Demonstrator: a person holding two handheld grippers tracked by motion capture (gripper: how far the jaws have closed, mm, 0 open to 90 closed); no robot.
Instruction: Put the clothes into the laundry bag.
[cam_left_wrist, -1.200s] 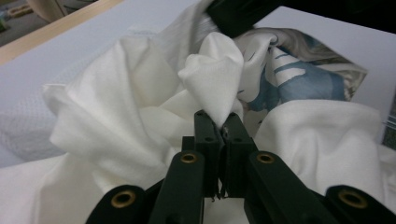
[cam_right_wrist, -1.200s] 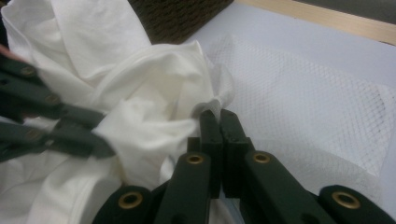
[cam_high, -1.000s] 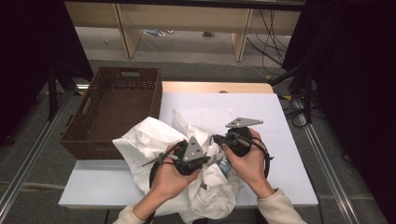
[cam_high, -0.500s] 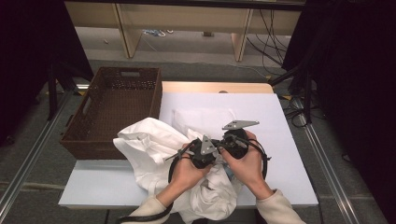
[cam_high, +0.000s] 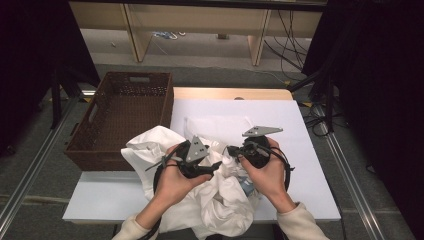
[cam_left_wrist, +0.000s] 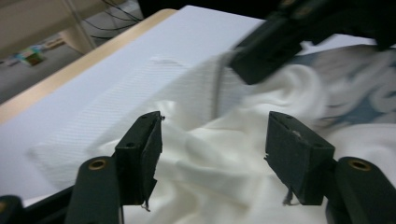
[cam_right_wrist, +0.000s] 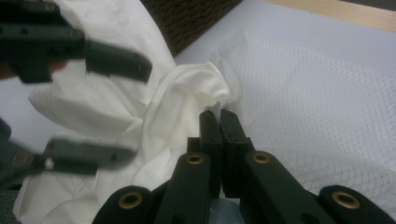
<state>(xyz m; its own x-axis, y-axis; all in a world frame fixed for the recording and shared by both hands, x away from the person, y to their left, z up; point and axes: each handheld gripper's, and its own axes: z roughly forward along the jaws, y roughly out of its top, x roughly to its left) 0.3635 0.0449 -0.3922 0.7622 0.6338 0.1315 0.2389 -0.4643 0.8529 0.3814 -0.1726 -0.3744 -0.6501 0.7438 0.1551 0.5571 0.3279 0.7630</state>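
My right gripper (cam_right_wrist: 218, 113) is pinched shut on a fold of the white garment (cam_high: 220, 200), heaped soft, light and floppy at the table's (cam_high: 310, 150) six-o'clock edge, while my left gripper (cam_left_wrist: 212, 140) gapes wide, so I'd grab a bunched ridge.

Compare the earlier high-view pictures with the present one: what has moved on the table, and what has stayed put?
The left gripper has moved right, closing on the right gripper over the white cloth, whose heap has bunched slightly. The left is open; the right is shut on a cloth fold. The wicker basket and table are unchanged.
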